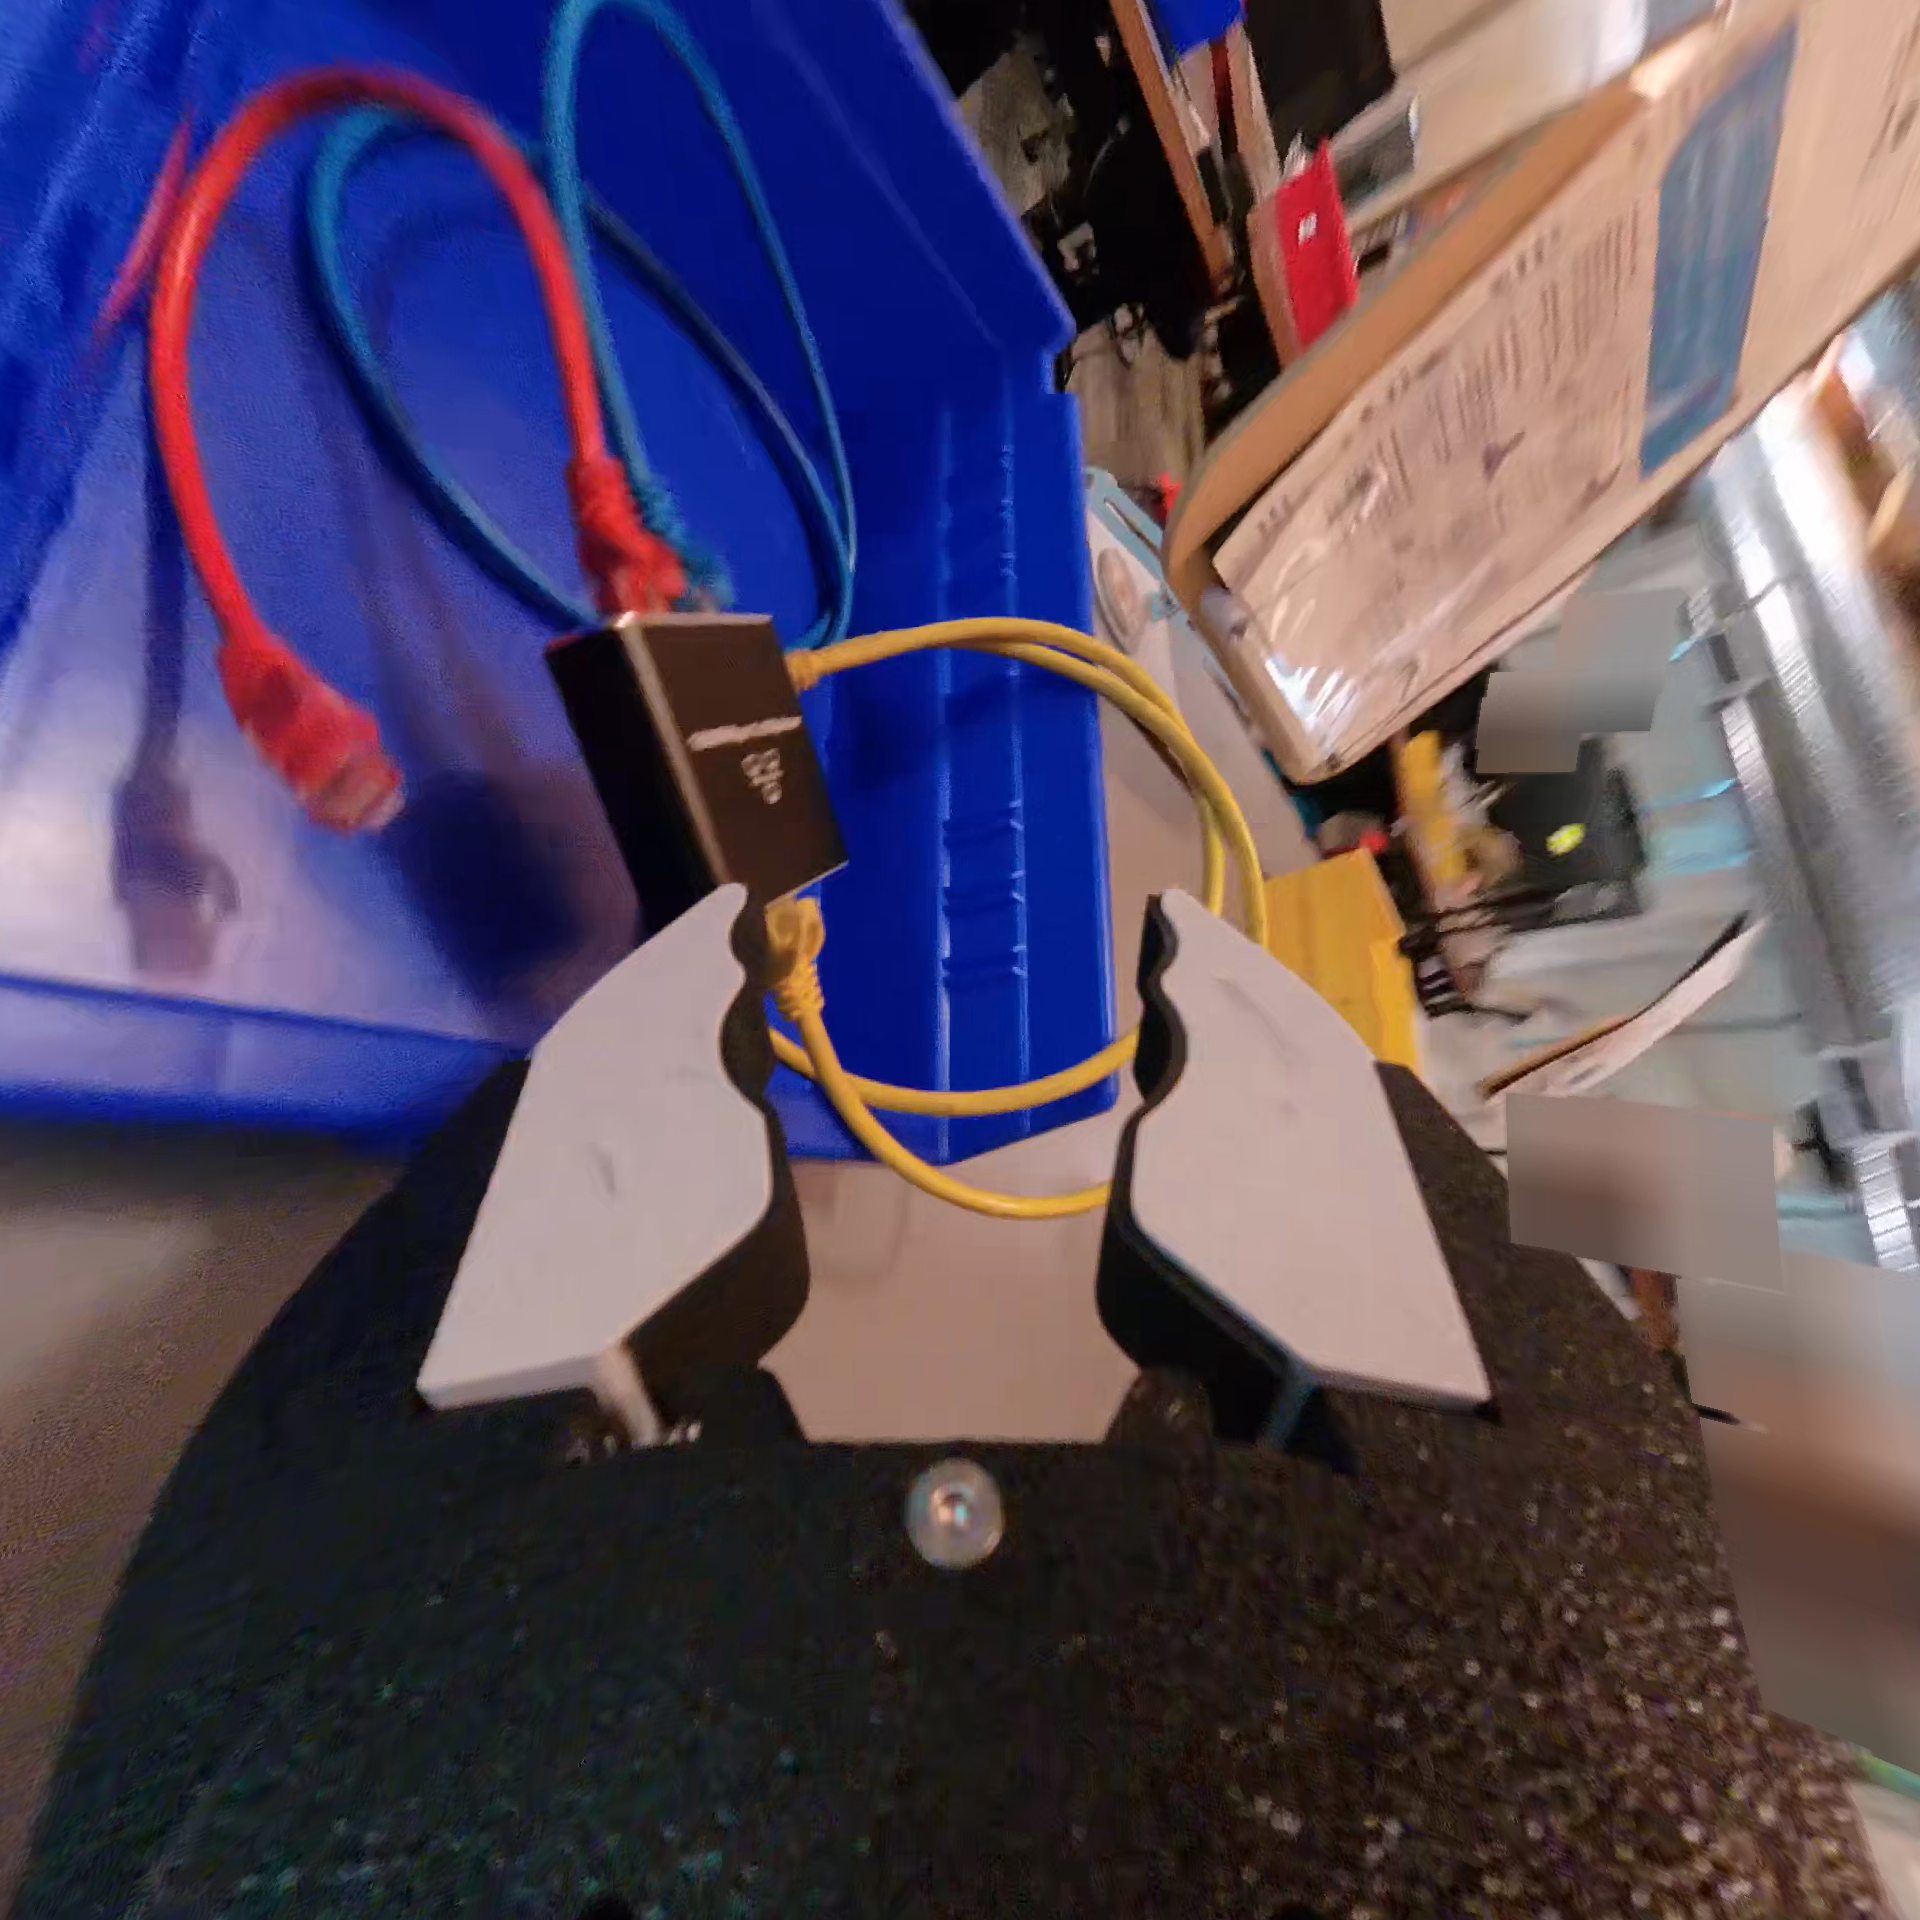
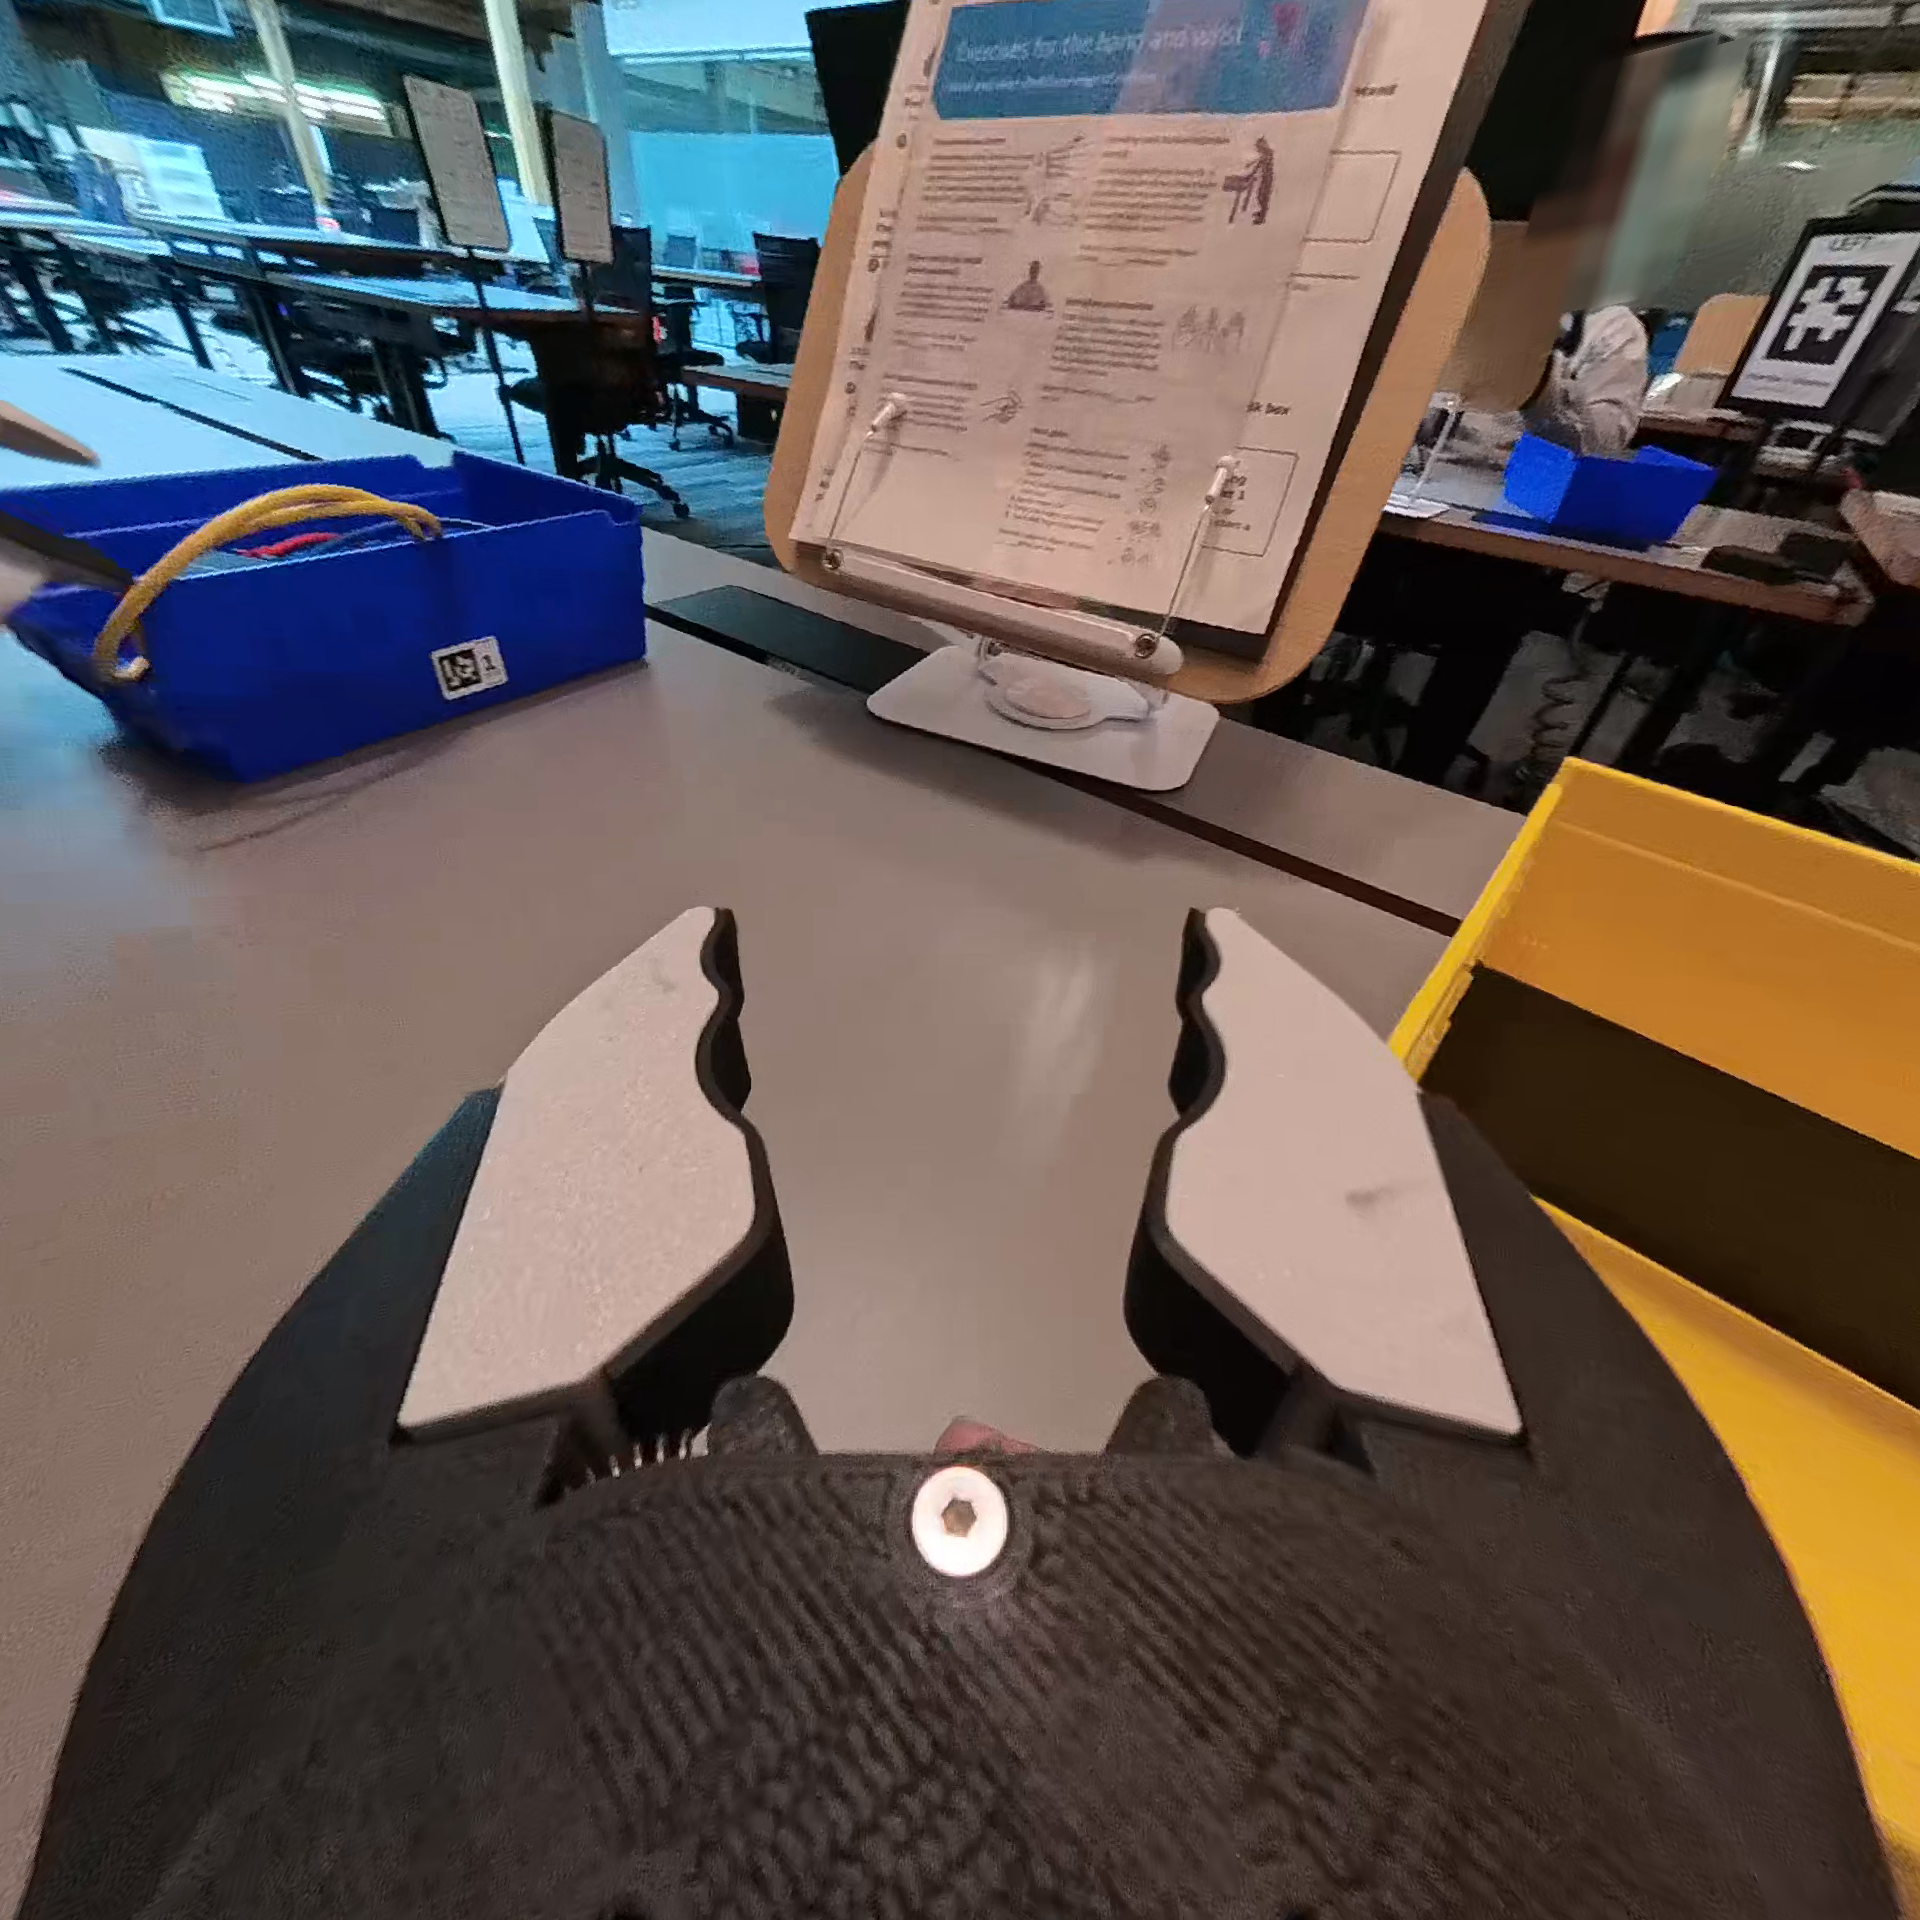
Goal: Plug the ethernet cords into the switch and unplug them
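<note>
Left wrist view. The left tongs (image 1: 940, 914) stand spread apart and grasp nothing. Just ahead of the left fingertip lies the switch (image 1: 717, 758), a small dark block inside the blue bin (image 1: 997, 623). Its long axis runs from the near fingertip away and slightly leftward. A red cord (image 1: 187, 436) and a blue cord (image 1: 769, 312) enter its far end, side by side; the red cord's other plug (image 1: 312, 748) lies loose on the bin floor. A yellow cord (image 1: 1195, 790) leaves the switch's right side, loops over the bin wall and returns between the fingers. Its plug (image 1: 795, 956) sits at the switch's near end, though motion blur leaves it unclear whether that plug is seated.

Right wrist view. The right tongs (image 2: 961, 925) are likewise released, hovering over the bare grey tabletop (image 2: 520, 935), well apart from the bin. The blue bin (image 2: 343, 623) stands far left, with the yellow cord (image 2: 208, 540) arching above its rim. A document stand (image 2: 1091, 364) faces the camera, and a yellow bin (image 2: 1714, 935) sits at right.
</note>
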`<action>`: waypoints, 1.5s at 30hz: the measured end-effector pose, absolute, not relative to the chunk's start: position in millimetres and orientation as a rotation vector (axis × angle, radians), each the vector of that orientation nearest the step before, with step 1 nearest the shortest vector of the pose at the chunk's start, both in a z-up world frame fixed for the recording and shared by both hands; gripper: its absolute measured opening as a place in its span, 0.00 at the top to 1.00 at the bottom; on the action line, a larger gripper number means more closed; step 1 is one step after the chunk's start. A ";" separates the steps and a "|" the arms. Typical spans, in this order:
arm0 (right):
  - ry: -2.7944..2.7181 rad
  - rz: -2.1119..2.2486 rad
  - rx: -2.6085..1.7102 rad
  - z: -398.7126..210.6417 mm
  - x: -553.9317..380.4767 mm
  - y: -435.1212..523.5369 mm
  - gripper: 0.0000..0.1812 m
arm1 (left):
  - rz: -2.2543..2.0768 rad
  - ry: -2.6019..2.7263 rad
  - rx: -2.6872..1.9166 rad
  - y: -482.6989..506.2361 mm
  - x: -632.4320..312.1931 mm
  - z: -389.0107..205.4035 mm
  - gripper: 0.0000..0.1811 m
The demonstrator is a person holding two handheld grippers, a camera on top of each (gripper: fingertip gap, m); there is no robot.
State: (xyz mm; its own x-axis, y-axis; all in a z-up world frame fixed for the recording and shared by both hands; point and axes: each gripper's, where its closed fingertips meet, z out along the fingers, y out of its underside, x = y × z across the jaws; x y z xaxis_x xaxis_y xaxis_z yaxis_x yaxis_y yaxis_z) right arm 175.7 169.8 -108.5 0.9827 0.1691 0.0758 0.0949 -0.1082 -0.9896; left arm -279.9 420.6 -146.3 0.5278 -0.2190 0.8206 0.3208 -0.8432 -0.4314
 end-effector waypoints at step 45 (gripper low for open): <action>-0.158 0.219 -1.575 -86.3 183.9 148.9 0.62 | -1.061 -0.370 -2.617 453.6 -270.5 -204.9 0.78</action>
State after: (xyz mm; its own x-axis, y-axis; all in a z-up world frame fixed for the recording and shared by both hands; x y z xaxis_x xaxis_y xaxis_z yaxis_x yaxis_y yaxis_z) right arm 183.9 148.9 -86.3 0.9708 0.2367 -0.0399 -0.0368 -0.0175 -0.9992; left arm -270.5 453.6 -204.9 0.6952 0.1260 0.7077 0.3416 -0.9241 -0.1711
